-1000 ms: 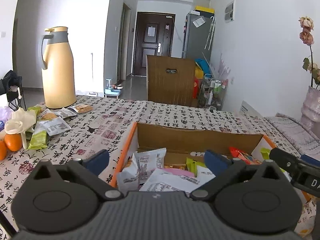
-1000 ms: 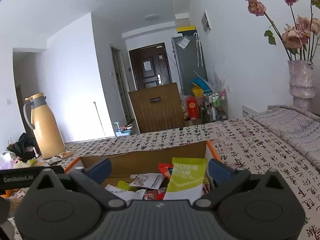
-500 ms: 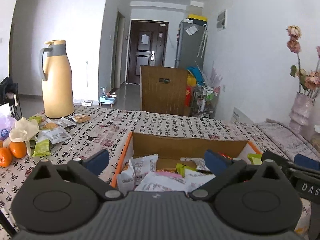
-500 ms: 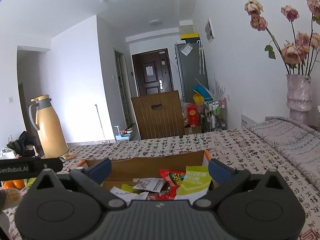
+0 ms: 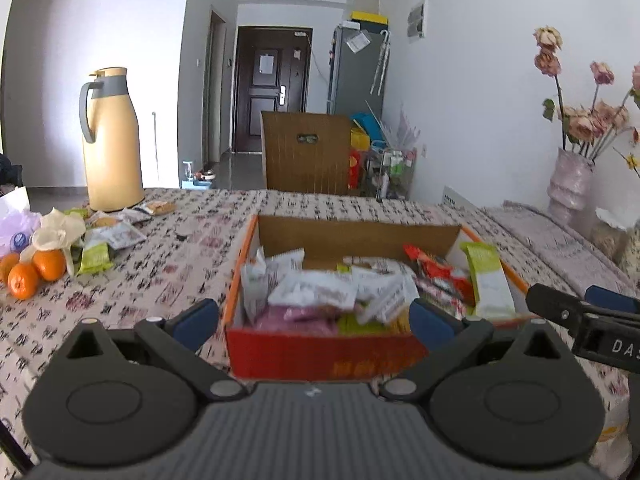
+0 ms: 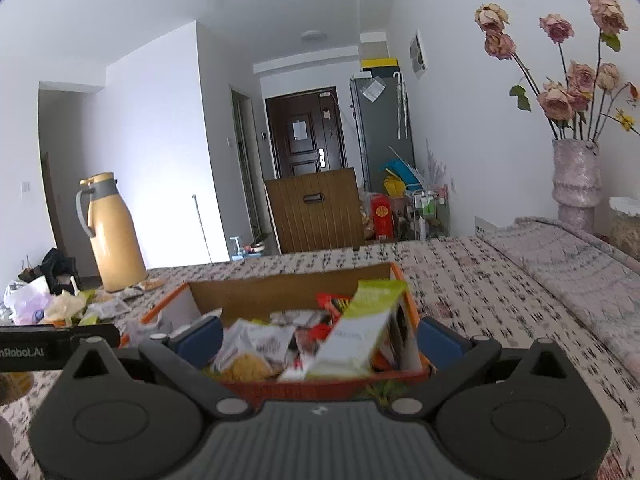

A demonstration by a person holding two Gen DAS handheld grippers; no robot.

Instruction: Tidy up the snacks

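Both the left gripper [image 5: 314, 316] and the right gripper [image 6: 318, 334] are wide open and empty, facing the snack box [image 5: 320, 346], while loose snacks [image 5: 96, 256] lie far left, nearer the left one.

Home interior, an apartment living/dining area: dark front door [image 5: 273, 92] at the end of a hallway, grey fridge [image 5: 357, 76] just right of the door with clutter piled at its foot. A wooden chair back [image 5: 306, 152] stands between the door and the tabletop [image 5: 168, 264] with its printed cloth. On it: a yellow thermos jug [image 5: 112, 140] left of the chair, oranges [image 5: 34, 270], and a vase of dried roses [image 5: 570, 184] against the white wall, right of the chair.
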